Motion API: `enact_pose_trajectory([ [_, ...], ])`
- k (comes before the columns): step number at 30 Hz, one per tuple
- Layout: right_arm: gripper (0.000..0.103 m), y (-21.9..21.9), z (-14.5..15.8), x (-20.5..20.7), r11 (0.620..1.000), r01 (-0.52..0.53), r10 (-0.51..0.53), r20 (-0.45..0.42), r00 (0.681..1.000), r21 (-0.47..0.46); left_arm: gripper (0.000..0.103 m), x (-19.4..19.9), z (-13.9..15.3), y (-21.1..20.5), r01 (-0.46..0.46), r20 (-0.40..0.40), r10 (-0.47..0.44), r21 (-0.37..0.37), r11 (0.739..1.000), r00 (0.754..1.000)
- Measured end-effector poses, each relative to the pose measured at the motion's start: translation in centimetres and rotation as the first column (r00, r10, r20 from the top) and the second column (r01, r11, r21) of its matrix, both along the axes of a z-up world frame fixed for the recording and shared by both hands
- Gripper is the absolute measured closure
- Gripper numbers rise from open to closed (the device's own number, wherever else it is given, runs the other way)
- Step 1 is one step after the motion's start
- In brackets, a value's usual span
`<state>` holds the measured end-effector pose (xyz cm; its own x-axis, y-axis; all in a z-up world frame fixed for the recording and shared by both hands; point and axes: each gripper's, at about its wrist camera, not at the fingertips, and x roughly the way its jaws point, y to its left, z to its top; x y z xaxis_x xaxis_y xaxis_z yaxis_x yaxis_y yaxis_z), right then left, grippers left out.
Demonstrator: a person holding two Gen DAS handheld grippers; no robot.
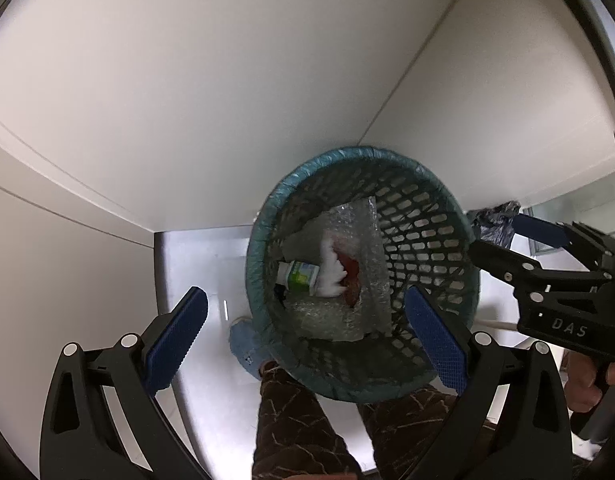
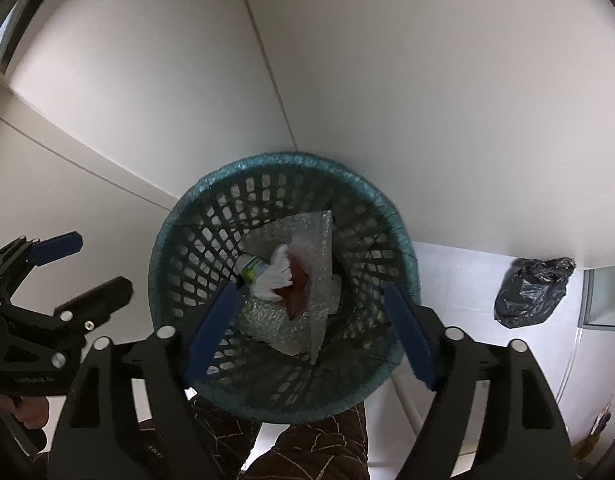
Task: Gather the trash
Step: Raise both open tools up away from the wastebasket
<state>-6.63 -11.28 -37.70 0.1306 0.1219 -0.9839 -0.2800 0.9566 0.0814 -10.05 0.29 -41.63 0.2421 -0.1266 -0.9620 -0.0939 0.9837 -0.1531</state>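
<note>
Walls: plain white panels (image 2: 427, 80) fill the upper frame, thin seams running diagonally | Floor: pale glossy tiles (image 2: 459, 280) at lower right, brightly lit | Lower left: grey reflective floor strip (image 1: 195, 264) | Right edge: glass pane (image 2: 605, 300)

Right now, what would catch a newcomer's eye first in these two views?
The teal mesh wastebasket fills the centre of both views, holding bubble wrap, a small bottle and white and red scraps. Both grippers hang above it with jaws open and empty. A tied black trash bag sits on the floor, right.
</note>
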Motion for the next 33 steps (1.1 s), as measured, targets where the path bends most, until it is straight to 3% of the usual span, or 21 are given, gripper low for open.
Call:
enact_pose_trajectory([
  [4,0.015,-0.9,3.9,0.2,0.997,0.078,-0.078,0.077,0.994,-0.008,0.006,0.2,2.8,1.0,-0.047,-0.02,0.046,-0.032,0.998,0.999],
  [8,0.008,-1.4,9.0,0.9,0.992,0.123,-0.118,0.128,0.985,-0.033,0.006,0.8,8.3,1.2,-0.047,0.027,0.048,-0.016,0.999,0.998],
  [15,0.008,-2.1,18.5,1.7,0.991,0.13,-0.123,0.189,0.974,-0.023,0.006,1.9,18.2,1.2,-0.059,0.105,0.057,0.014,0.998,0.993],
  [26,0.008,-2.8,29.6,1.9,0.988,0.151,-0.139,0.28,0.95,-0.021,0.006,1.8,28.6,0.8,-0.063,0.169,0.054,0.045,0.997,0.984],
  [33,0.008,-3.1,35.5,3.3,0.983,0.183,-0.184,0.285,0.941,0.029,0.006,2.2,34.4,1.5,-0.095,0.211,0.077,0.079,0.992,0.975],
])
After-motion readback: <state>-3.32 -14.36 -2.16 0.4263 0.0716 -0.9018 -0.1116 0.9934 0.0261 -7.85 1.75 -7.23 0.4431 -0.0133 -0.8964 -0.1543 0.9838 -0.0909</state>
